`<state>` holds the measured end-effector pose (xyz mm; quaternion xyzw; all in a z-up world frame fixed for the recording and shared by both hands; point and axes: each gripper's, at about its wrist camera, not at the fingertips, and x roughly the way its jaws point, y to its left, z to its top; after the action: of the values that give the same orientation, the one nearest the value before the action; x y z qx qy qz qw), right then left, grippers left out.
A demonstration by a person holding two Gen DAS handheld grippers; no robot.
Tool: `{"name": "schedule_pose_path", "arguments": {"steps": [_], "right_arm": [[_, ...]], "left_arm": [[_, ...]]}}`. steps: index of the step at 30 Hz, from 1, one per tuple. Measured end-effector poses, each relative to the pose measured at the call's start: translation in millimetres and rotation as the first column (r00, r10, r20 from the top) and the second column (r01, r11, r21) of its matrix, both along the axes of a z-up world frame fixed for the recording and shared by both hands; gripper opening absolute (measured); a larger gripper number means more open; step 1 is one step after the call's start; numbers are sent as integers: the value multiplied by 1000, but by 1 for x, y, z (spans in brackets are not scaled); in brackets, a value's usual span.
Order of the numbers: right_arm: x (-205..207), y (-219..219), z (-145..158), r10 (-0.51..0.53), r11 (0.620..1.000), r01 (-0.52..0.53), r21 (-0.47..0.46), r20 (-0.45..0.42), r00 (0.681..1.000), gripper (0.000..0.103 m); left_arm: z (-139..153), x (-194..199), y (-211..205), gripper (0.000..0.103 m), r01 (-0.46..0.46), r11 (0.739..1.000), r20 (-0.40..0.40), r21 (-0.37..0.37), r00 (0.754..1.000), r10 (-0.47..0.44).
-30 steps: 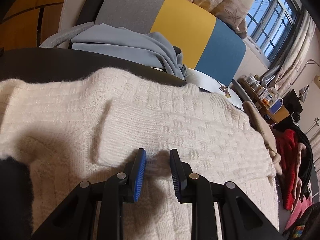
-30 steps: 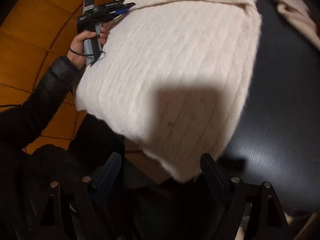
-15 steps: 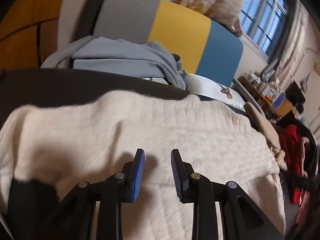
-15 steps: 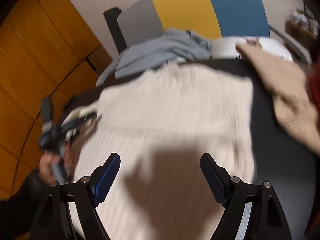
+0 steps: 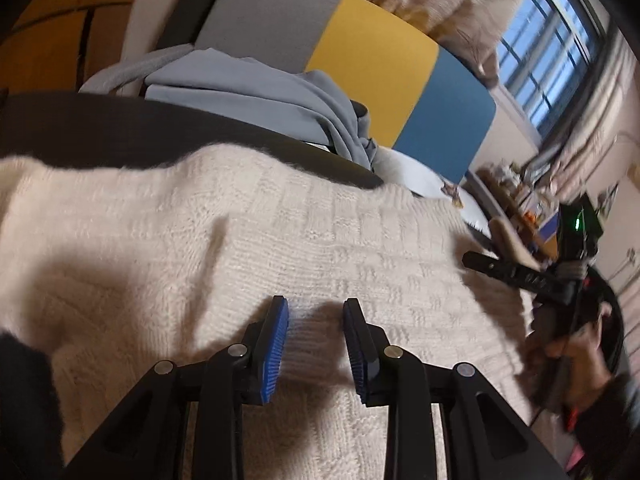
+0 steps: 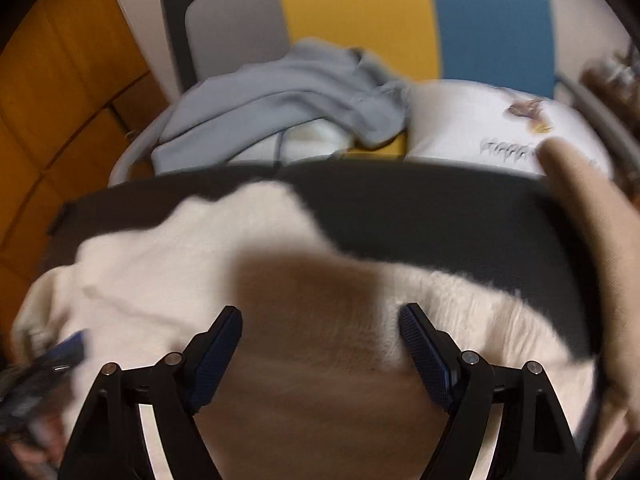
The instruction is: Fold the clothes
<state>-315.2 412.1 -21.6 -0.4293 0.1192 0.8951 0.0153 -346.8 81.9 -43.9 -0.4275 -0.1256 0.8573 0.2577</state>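
Sweater (image 5: 340,240), cream knit, is spread over the dark table (image 6: 440,216), one layer lapped over another at the left. Left tongs (image 5: 316,320) stand slightly apart above it, gripping nothing; right tongs (image 6: 320,328) gape wide. A fold seems underway; an edge must be pinched next.
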Motion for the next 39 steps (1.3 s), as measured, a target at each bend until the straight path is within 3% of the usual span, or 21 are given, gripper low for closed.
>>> {"name": "schedule_pose_path", "arguments": {"steps": [7,10,13,15,20,24,29,31,34,39], "right_arm": [[4,-7,-3,-3,998,4,58,-14,1000,85],[20,-22,14,7,997,-4,73,-40,999,85],[36,-36,30,18,996,-12,89,-67,998,86],[47,-45,41,25,995,-17,99,-84,996,93],[100,-75,45,93,992,-84,95,-97,991,98],[141,-93,26,108,991,-99,90,-98,989,99],[148,-89,-1,74,997,-73,10,-51,996,101],[149,-84,-3,64,998,-65,-23,-56,996,103],[149,-86,-4,68,998,-68,-6,-45,997,103],[148,-93,-6,73,997,-72,43,-26,997,103]], "left_arm": [[-1,-1,4,28,-12,1000,-3,-9,1000,12],[4,-1,1,28,-24,1000,9,-2,1000,24],[16,10,-13,31,-63,997,35,53,998,61],[27,26,-32,31,-89,993,30,76,996,87],[56,78,-105,32,-190,977,-85,-100,980,182],[67,118,-177,43,-266,925,-161,-271,960,229],[47,147,-230,46,-287,862,-126,-417,958,258],[40,152,-233,49,-270,850,-122,-453,963,241],[31,151,-213,52,-188,843,-123,-504,982,145],[10,126,-191,52,-131,799,-87,-587,991,99]]}}
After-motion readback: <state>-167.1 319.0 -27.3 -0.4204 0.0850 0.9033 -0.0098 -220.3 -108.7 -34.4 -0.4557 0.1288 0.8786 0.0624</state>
